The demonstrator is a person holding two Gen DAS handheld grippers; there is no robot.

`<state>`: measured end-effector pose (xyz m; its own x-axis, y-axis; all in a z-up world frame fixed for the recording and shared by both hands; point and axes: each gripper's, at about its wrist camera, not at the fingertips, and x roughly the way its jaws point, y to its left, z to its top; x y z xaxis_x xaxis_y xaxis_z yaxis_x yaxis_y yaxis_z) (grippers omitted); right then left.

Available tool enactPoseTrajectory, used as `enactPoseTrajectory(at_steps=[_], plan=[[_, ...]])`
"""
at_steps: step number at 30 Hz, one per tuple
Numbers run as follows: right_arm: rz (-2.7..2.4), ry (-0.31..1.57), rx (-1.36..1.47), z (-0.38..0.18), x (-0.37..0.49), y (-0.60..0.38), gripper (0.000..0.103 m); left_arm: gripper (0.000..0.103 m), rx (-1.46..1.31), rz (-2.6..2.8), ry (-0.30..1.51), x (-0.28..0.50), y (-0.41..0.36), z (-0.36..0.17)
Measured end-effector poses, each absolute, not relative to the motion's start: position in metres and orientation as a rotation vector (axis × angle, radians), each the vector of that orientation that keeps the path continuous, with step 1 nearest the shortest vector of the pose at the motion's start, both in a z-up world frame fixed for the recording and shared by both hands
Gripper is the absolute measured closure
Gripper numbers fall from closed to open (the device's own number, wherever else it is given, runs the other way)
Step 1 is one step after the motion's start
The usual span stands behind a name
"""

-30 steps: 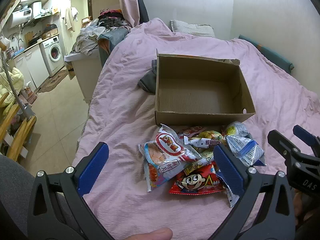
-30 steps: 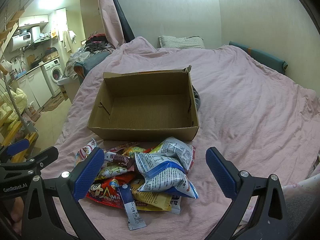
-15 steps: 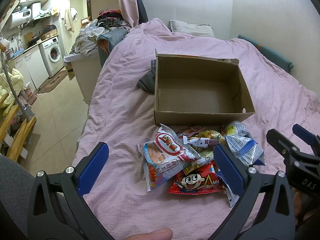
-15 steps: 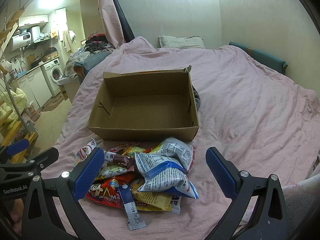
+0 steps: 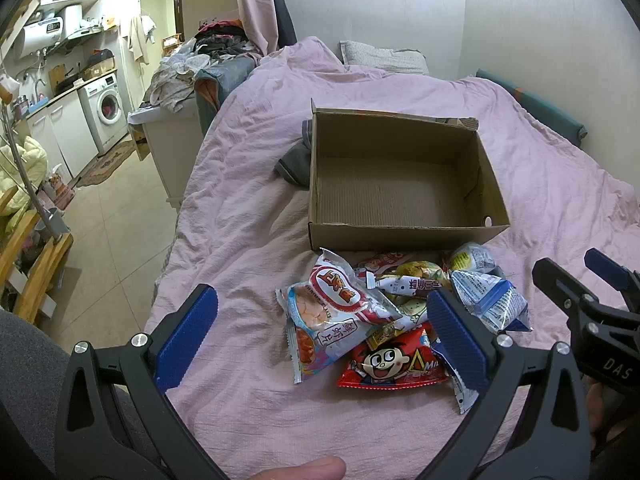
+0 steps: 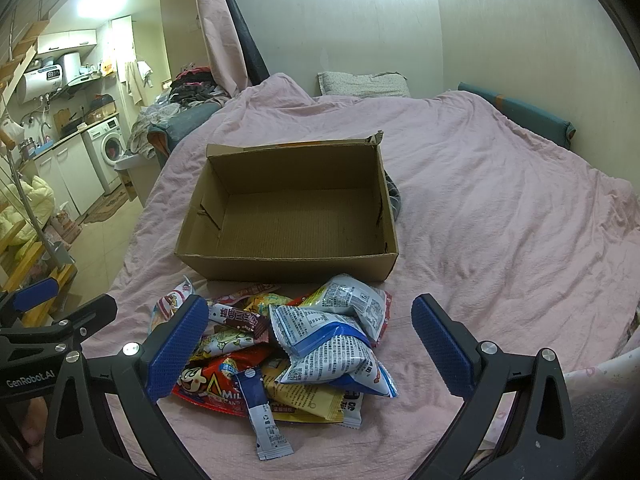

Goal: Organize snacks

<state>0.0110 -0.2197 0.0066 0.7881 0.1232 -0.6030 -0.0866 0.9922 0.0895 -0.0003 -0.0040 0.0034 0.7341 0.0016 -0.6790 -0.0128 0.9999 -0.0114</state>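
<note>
Right, both tools hang over the pink bedspread (image 6: 500,208) with nothing taken yet. The left gripper (image 5: 320,336) has its blue-padded fingers (image 5: 188,336) spread wide and empty; the right gripper (image 6: 308,344) is just as open, straddling the heap of crinkly foil snack packets (image 6: 288,344). That heap lies on the bed just in front of the open brown cardboard box (image 6: 288,256), which looks bare inside. The blue-and-white puffed bag (image 6: 328,348) sits on top, so it is the fair first pick: close on its middle, lift straight, clear the near wall. How many packets lie underneath, I can't quite tell. The red cartoon-face packet (image 5: 394,362) lies flat and will need a pinch at an edge.
</note>
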Motion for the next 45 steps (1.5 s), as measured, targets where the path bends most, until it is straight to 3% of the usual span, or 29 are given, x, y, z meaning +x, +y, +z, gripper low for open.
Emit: enactPoseTrajectory(at_steps=[32, 45], plan=[[0.113, 0.663, 0.070, 0.004, 0.010, -0.219, 0.000, 0.000, -0.008, -0.007, 0.745, 0.000, -0.008, 0.004], [0.111, 0.892, 0.194, -0.012, 0.056, -0.255, 0.000, 0.000, 0.054, 0.016, 0.858, 0.038, 0.000, 0.012]])
